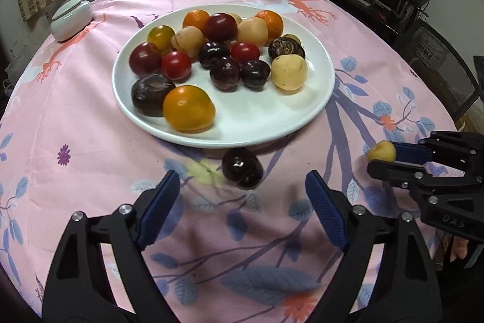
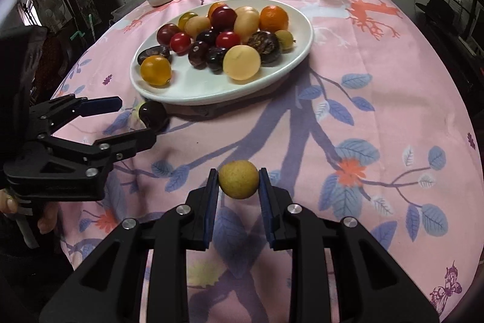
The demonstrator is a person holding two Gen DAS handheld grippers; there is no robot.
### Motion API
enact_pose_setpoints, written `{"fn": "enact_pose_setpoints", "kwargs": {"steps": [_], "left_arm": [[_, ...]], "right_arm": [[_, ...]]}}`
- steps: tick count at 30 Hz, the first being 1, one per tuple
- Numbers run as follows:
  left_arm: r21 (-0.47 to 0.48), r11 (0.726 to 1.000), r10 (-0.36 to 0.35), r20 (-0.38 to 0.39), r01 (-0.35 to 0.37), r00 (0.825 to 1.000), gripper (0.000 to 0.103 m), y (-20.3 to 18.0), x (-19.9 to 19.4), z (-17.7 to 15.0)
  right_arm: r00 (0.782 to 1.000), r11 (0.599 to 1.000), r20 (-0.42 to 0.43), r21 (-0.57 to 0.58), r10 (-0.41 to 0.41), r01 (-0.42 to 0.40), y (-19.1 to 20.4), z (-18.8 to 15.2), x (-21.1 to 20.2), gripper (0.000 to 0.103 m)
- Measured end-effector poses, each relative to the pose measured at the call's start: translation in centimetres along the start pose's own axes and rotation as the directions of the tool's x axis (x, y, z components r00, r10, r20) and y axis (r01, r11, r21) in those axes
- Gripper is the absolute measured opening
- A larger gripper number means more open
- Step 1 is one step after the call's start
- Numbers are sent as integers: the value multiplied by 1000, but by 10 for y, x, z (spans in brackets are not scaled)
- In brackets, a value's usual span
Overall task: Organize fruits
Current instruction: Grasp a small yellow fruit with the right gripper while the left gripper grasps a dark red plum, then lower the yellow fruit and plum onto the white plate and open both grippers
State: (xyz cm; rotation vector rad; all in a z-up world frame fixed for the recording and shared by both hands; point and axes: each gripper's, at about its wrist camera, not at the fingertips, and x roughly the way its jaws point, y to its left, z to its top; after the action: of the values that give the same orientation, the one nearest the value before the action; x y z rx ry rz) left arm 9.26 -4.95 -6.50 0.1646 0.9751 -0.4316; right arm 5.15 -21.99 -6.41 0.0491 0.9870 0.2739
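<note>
1. Plate status: the white plate (image 1: 314, 114) on the desk (image 2: 393, 87) already carries most of the fruit, a mixed pile of oranges, red and dark plums and pale round fruits. By these views, the bulk of the gathering looks done.
2. Right tongs (image 2: 238, 180): closed narrow on a small yellow fruit (image 2: 239, 179), held clear above the cloth, near the desk's front edge and well apart from the plate. It is not yet delivered.
3. Left tongs (image 1: 239, 196): jaws wide, holding nothing. A dark plum (image 1: 242, 168) lies on the cloth just beside the plate rim, roughly between the open fingers and not gripped.
4. Remaining work, as judged: place the yellow fruit, then pick up the plum. No other loose fruit is visible.
</note>
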Motion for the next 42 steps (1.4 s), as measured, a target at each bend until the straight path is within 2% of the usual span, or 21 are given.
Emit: {"fn": "enact_pose_setpoints", "kwargs": {"steps": [4, 6, 7, 8, 10, 20, 30, 34, 37, 40, 42], "left_arm": [[1, 1000, 16, -44, -16, 999, 52, -3, 20, 3], [8, 999, 33, -26, -33, 999, 46, -3, 21, 4], [11, 999, 40, -19, -40, 999, 35, -3, 21, 4], [10, 999, 32, -15, -31, 999, 31, -2, 20, 4], [-6, 1000, 3, -5, -3, 1000, 31, 1, 14, 2], [47, 997, -59, 76, 55, 995, 31, -9, -30, -20], [11, 998, -68, 104, 67, 992, 31, 12, -49, -26], [20, 999, -41, 127, 38, 991, 31, 20, -54, 5], [-6, 1000, -26, 145, 28, 989, 31, 31, -49, 39], [-54, 997, -42, 110, 49, 993, 31, 42, -28, 70], [-83, 996, -27, 86, 34, 996, 31, 46, -13, 83]], "right_arm": [[1000, 1000, 15, 27, 5, -5, -13, -4, -7, 27], [1000, 999, 16, 34, 9, -10, -16, -6, -8, 27], [1000, 999, 15, 35, 11, -12, -16, -6, -7, 27], [1000, 999, 13, 34, 13, -14, -15, -6, -7, 27], [1000, 1000, 10, 27, 15, -16, -11, -5, -7, 27], [1000, 1000, -8, -9, 5, -5, 17, 3, -3, 27], [999, 999, -34, -33, 25, -26, 38, 12, 6, 27], [998, 995, -20, -75, 62, -64, 47, 37, 4, 27], [999, 989, -5, -144, 40, -41, 56, 63, 11, 27], [1000, 986, 4, -167, -2, 3, 60, 83, 28, 27], [999, 983, 17, -175, -50, 52, 60, 89, 37, 27]]}}
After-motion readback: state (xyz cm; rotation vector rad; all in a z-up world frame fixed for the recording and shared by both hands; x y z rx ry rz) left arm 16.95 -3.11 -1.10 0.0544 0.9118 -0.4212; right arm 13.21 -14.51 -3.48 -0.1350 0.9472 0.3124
